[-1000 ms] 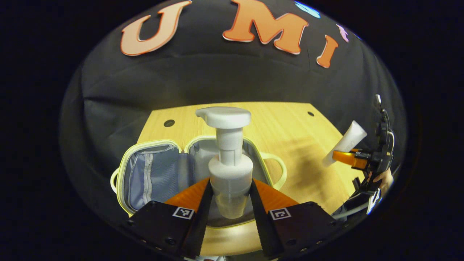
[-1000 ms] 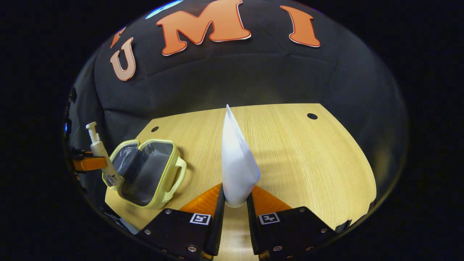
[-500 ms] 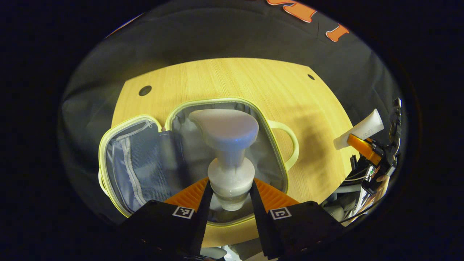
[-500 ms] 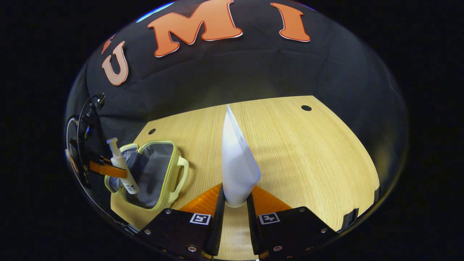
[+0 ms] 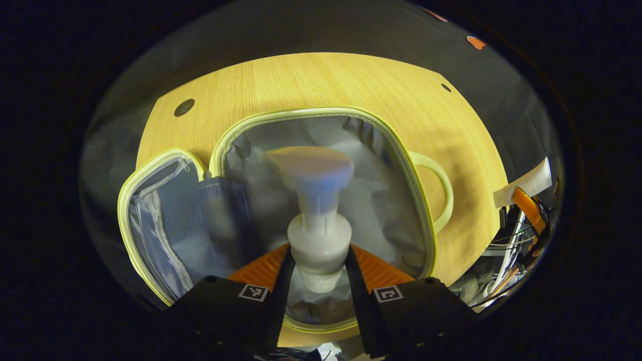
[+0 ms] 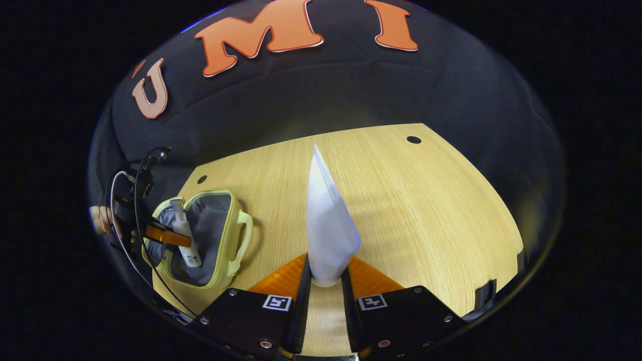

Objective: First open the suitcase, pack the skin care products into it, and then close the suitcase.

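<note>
Gripping one white plastic pump bottle (image 5: 317, 220), the left gripper (image 5: 316, 268) is hovering over one open, yellow-trimmed grey fabric suitcase (image 5: 321, 113). The right gripper (image 6: 325, 273) is clamping one white squeeze tube (image 6: 328, 225) above the wooden table (image 6: 431, 210).

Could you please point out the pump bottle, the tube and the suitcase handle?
pump bottle (image 5: 319, 244), left gripper view, on its collar between the claw's fingers.
tube (image 6: 328, 235), right gripper view, on the middle of its body.
suitcase handle (image 5: 440, 181), left gripper view, on the loop's outer curve.
</note>
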`<state>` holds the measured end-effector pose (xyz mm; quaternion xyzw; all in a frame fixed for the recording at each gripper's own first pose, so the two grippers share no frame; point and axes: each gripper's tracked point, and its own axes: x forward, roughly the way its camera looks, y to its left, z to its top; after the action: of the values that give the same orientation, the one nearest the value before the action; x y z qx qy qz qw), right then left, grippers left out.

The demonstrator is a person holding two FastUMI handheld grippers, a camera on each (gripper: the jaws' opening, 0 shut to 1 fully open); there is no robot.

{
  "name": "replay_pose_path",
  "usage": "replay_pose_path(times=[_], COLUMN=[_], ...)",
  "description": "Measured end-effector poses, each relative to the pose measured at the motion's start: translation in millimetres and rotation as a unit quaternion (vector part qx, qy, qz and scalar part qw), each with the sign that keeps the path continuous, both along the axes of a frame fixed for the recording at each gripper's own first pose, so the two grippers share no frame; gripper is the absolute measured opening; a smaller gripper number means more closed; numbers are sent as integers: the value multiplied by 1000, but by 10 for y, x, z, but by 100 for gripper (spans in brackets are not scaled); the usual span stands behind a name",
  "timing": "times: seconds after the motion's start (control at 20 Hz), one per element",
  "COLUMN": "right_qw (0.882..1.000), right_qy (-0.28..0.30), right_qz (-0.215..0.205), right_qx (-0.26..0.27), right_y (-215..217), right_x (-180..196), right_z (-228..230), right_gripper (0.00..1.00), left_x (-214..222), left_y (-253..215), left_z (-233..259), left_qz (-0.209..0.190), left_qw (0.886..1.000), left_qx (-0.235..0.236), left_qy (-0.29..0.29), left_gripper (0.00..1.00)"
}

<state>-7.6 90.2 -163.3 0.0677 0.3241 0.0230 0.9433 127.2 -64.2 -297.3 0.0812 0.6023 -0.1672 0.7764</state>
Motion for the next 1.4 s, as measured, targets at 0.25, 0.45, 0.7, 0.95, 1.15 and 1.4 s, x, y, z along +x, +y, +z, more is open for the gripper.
replay_pose_path(times=[0.25,0.45,0.7,0.95,1.15,1.4], right_qw=[1000,1000,999,993,983,966], right_qy=[6,12,13,29,54,118], right_qz=[2,9,44,113,177,231], right_qx=[0,1,3,5,-11,2], right_y=[53,119,413,989,1537,2227], right_x=[32,86,119,97,74,-33], right_z=[34,98,311,577,643,484], right_gripper=[34,34,34,34,34,34], left_x=[76,145,162,-13,-141,-354], left_y=[15,-95,17,352,882,1502], left_z=[-135,139,668,1283,1572,1835], left_qz=[31,10,-6,3,25,51], left_qw=[999,998,986,971,960,942], left_qx=[-7,-12,-18,-32,-30,-11], left_qy=[-7,-63,-164,-237,-278,-331], left_gripper=[65,99,99,99,99,99])
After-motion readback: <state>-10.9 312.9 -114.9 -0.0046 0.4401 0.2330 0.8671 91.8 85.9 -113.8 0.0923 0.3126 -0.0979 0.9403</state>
